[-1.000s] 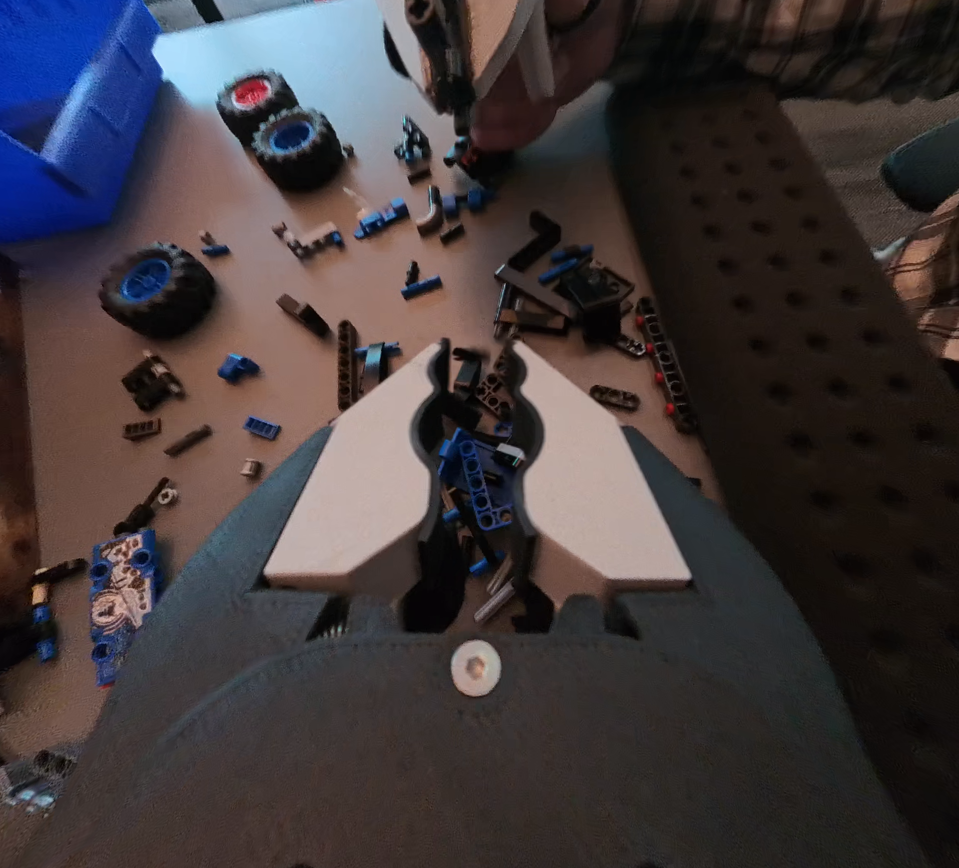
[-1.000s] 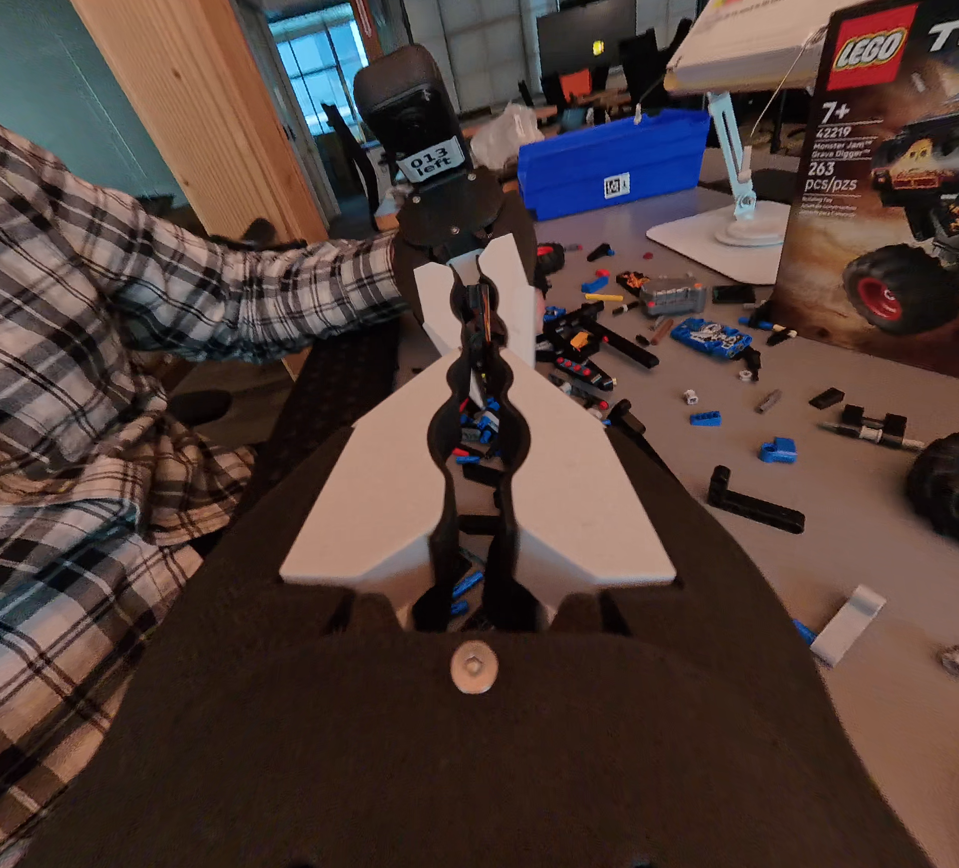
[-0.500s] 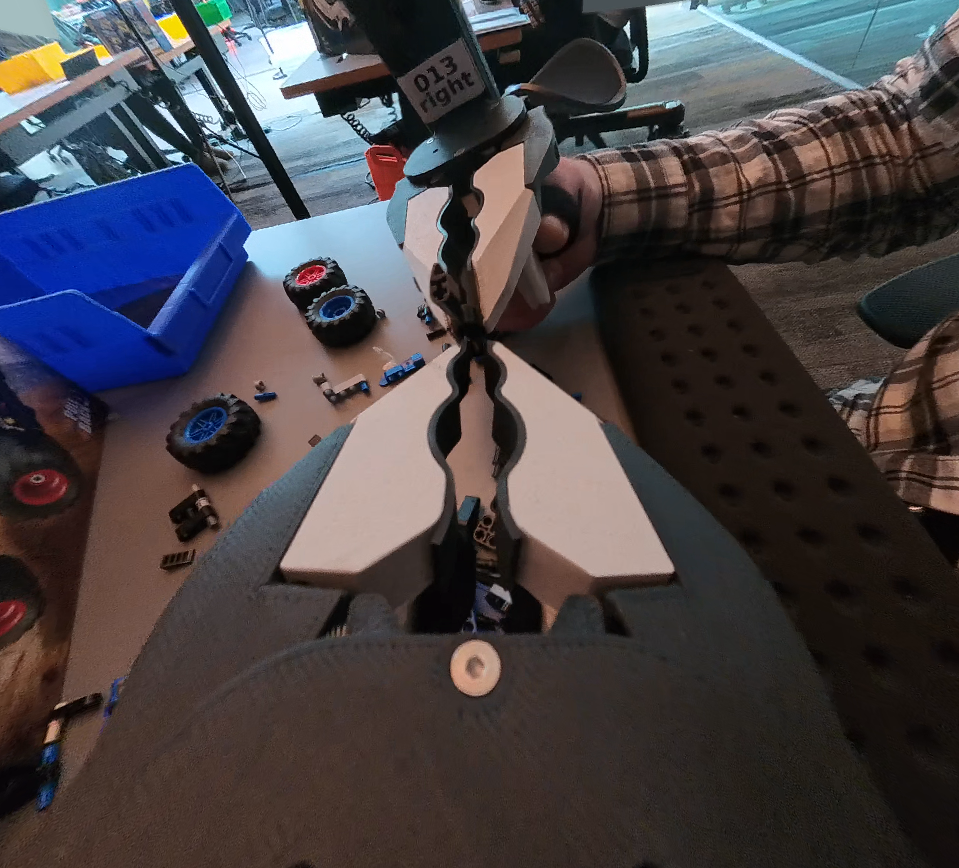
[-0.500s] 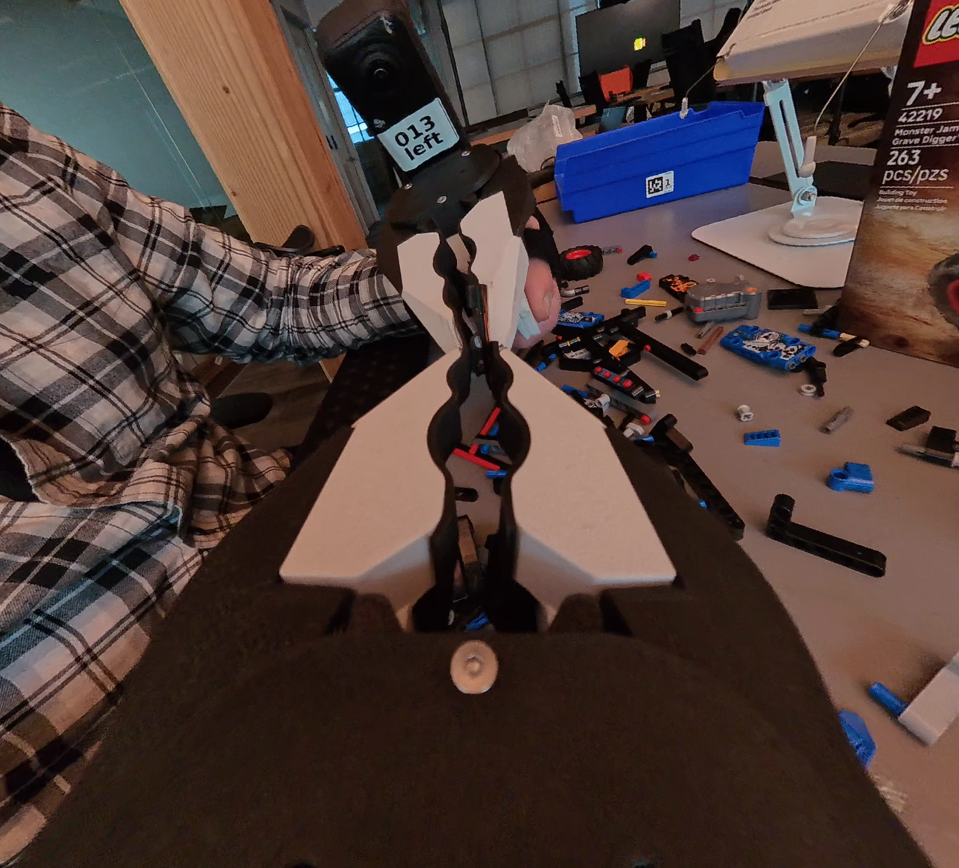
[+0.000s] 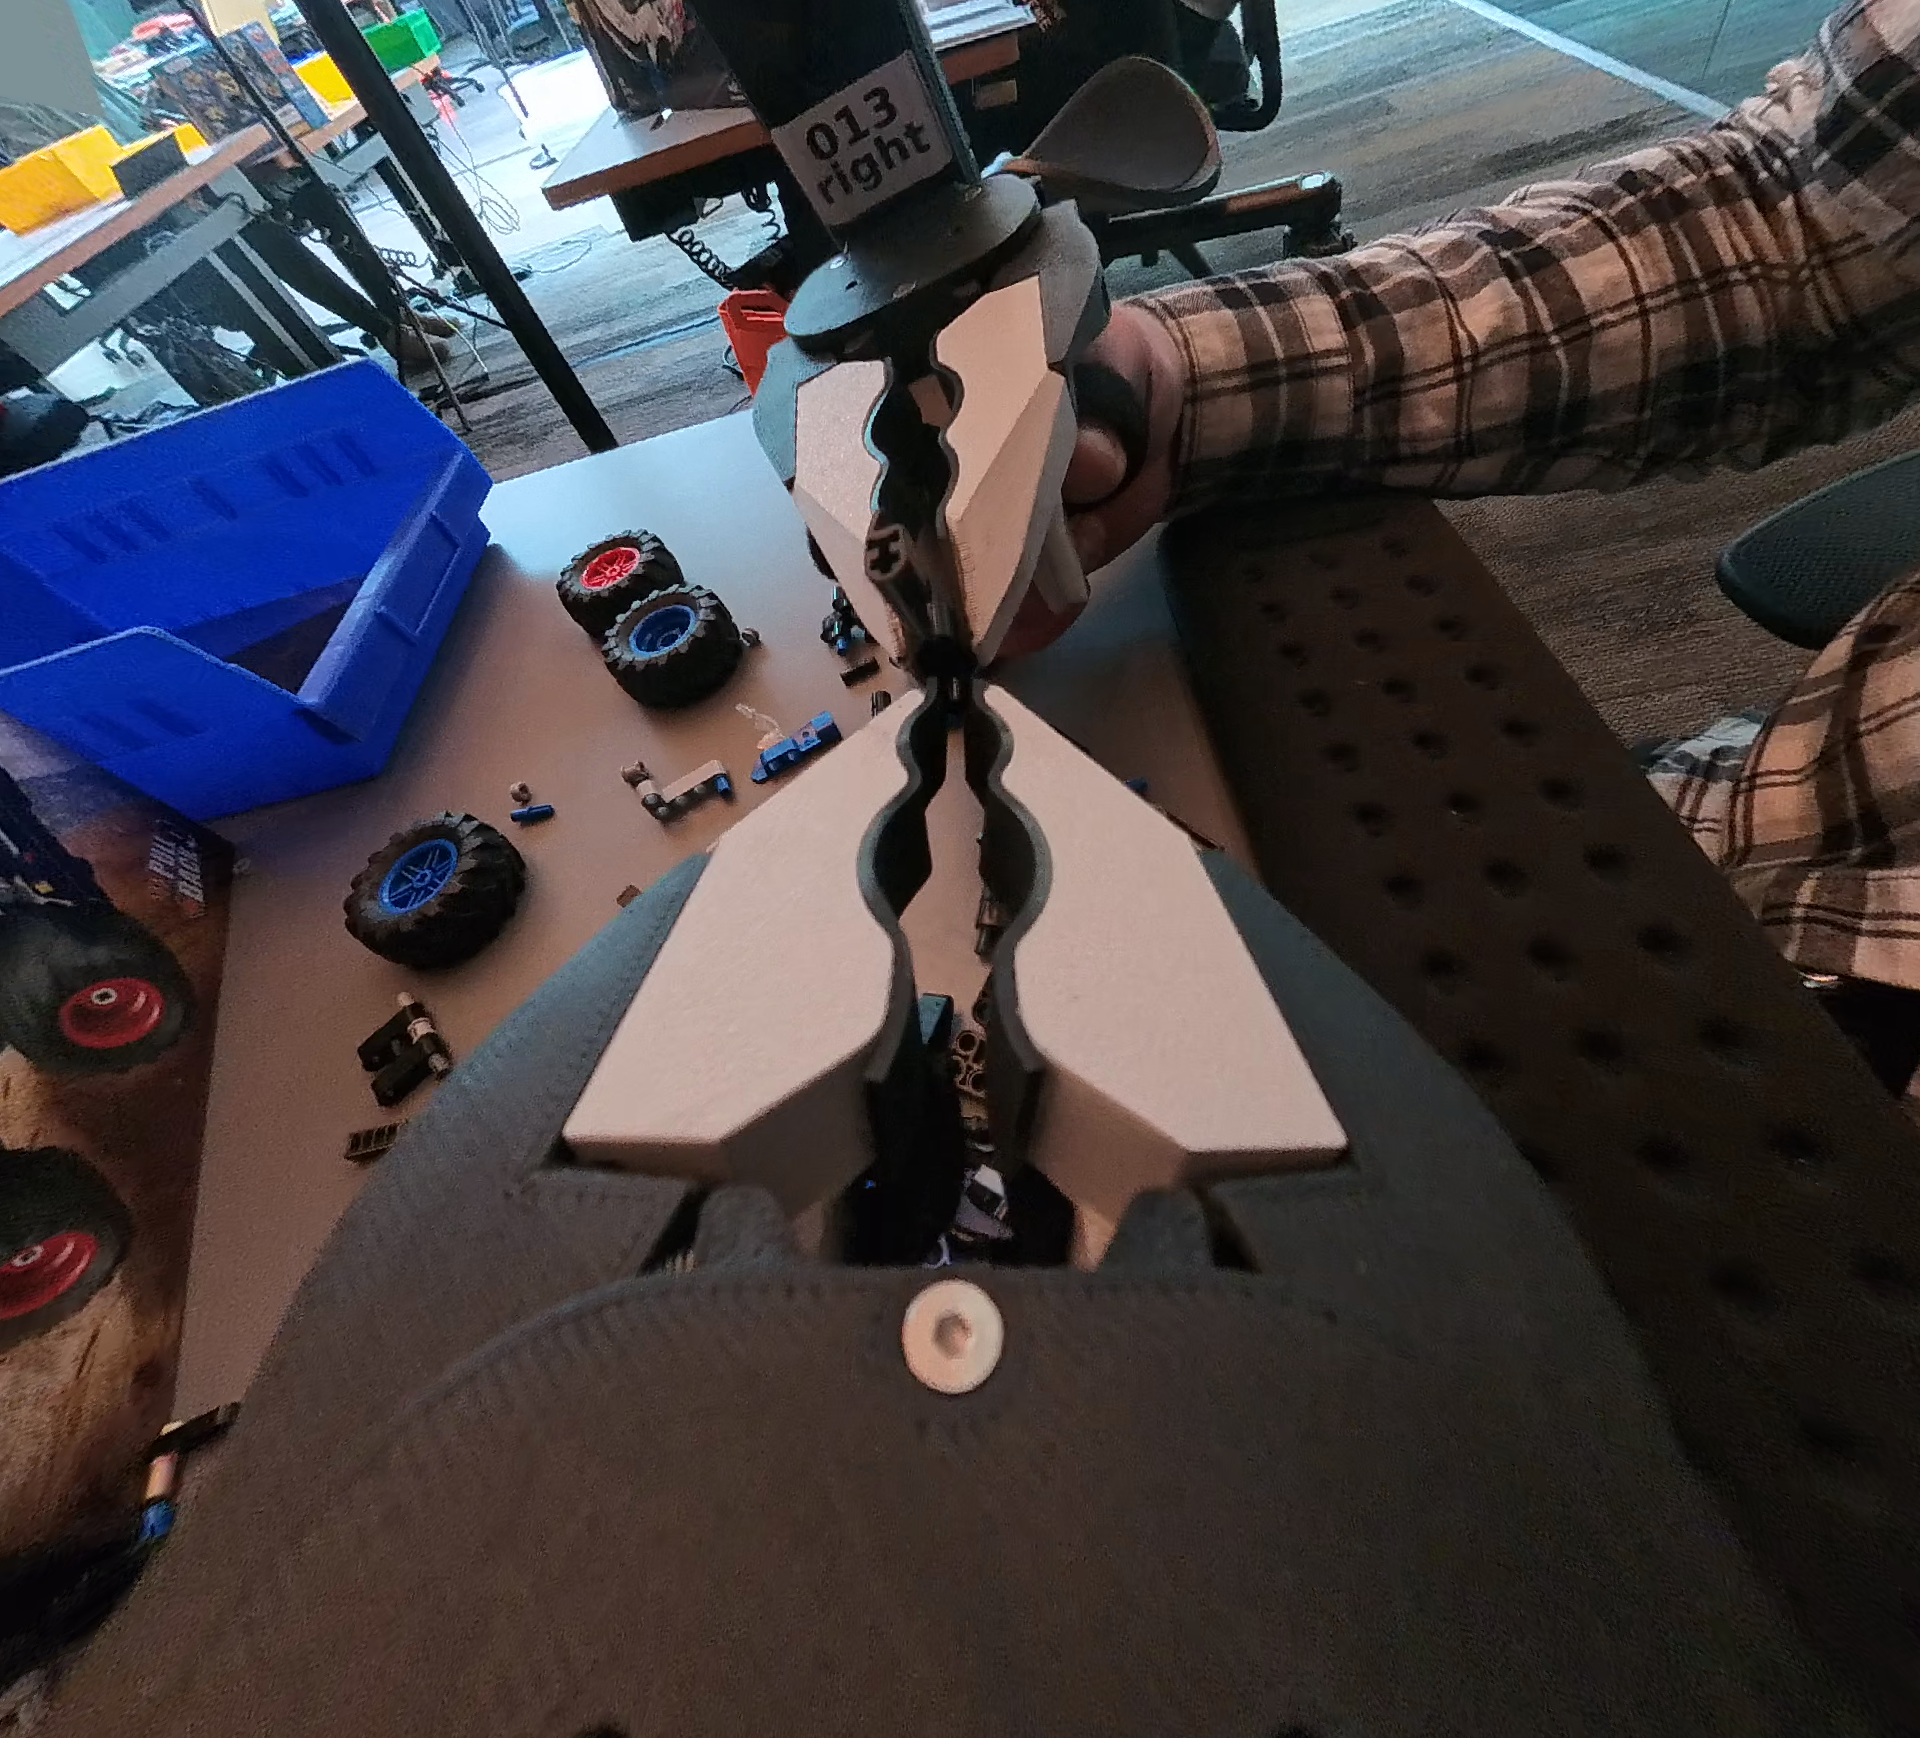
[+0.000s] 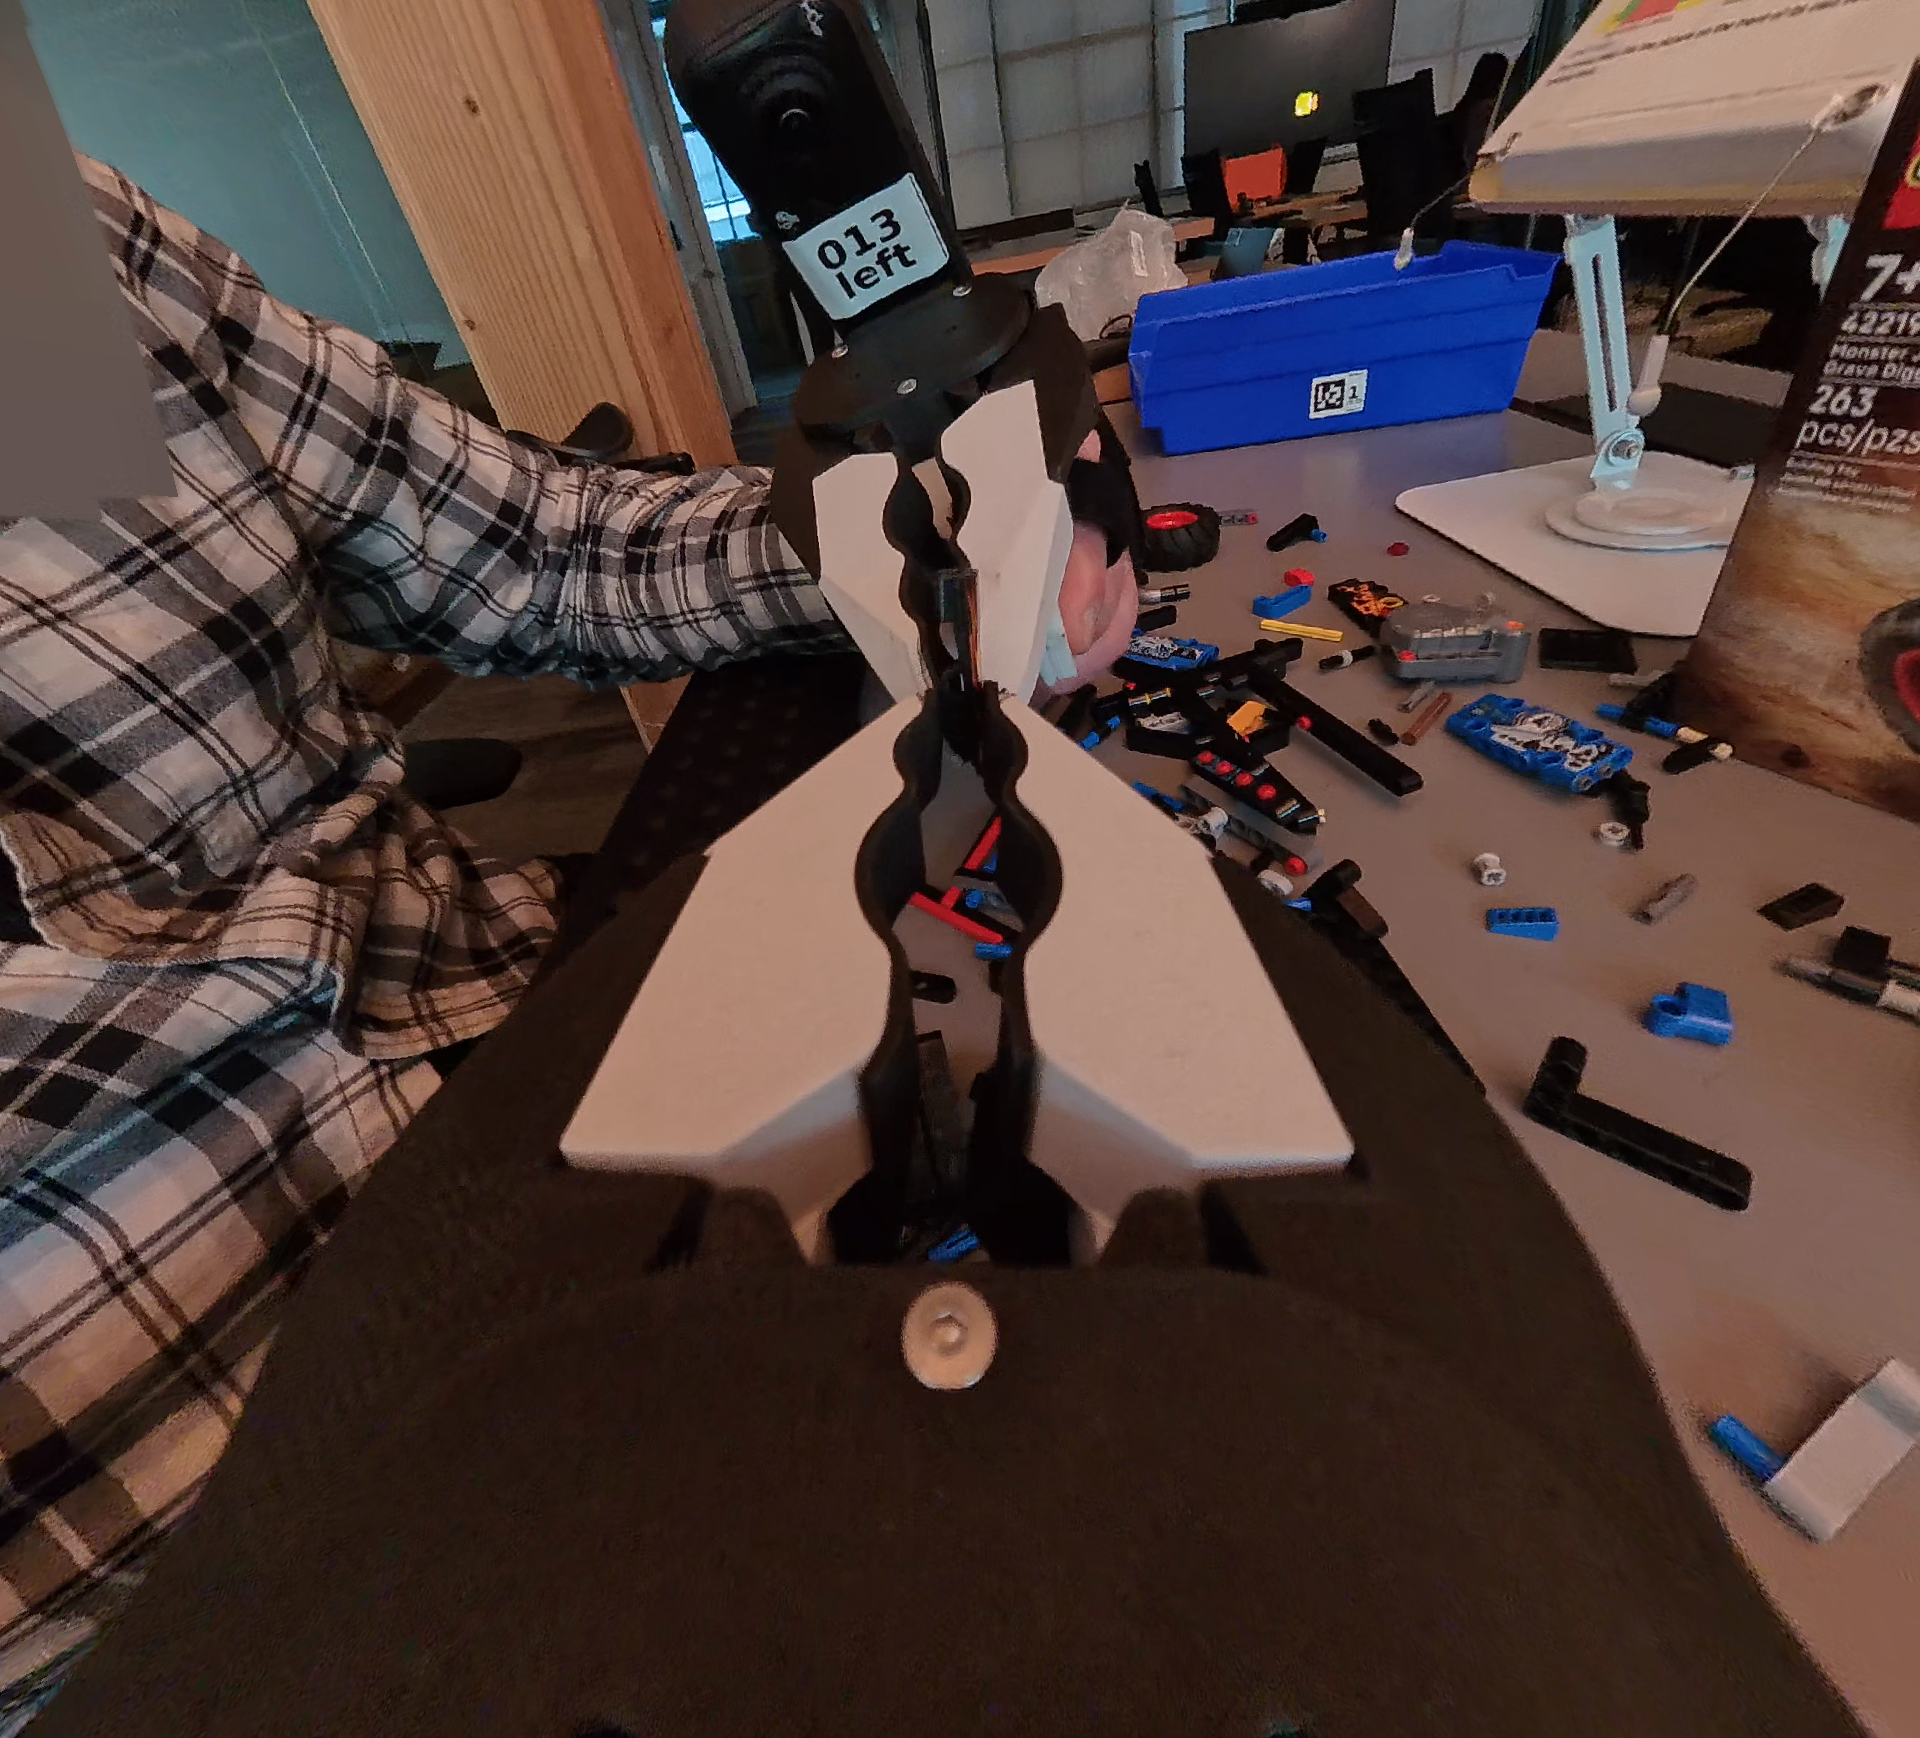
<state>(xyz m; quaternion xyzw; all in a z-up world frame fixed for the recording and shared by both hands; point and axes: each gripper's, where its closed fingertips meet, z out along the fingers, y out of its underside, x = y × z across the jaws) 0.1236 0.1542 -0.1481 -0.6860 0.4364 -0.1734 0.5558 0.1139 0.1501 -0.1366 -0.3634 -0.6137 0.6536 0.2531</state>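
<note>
**Black connector and slim dark piece meet tip to tip above the bench**

Black connector (image 5: 888, 550) sits clamped between the fingers of your right tool (image 6: 961, 701), a little back from the tips, its cross-shaped opening facing the left wrist camera. Your left tool (image 5: 948, 701) is closed on a slim dark piece (image 6: 954, 613). In the right wrist view this piece lies in the narrow slot between that tool's fingers. The two tools meet nose to nose at the centre of both frames, raised above the grey bench (image 5: 582, 753). The tips touch or nearly touch; the exact contact is too dark to read.

**Which way it points.** The slim dark piece has its long axis along the left tool's fingers, running almost straight up and down in the right wrist view, lower end toward the right tool's tips. I cannot tell the connector's long axis; only its end face shows.

**What could go wrong, as I judge it.**
- Both grips are narrow. A sideways push at the meeting point could twist either part in its fingers.
- If your two tools are not in line, the slim piece could bind or spring free.
- A dropped part would land among the loose black and blue parts (image 6: 1247, 732) and be hard to pick out.
- Your hand (image 5: 1112, 462) hides the far side of the right tool.

Three tyres (image 5: 436, 888) and a blue bin (image 5: 208, 566) lie at left, well apart from the tools.
</note>
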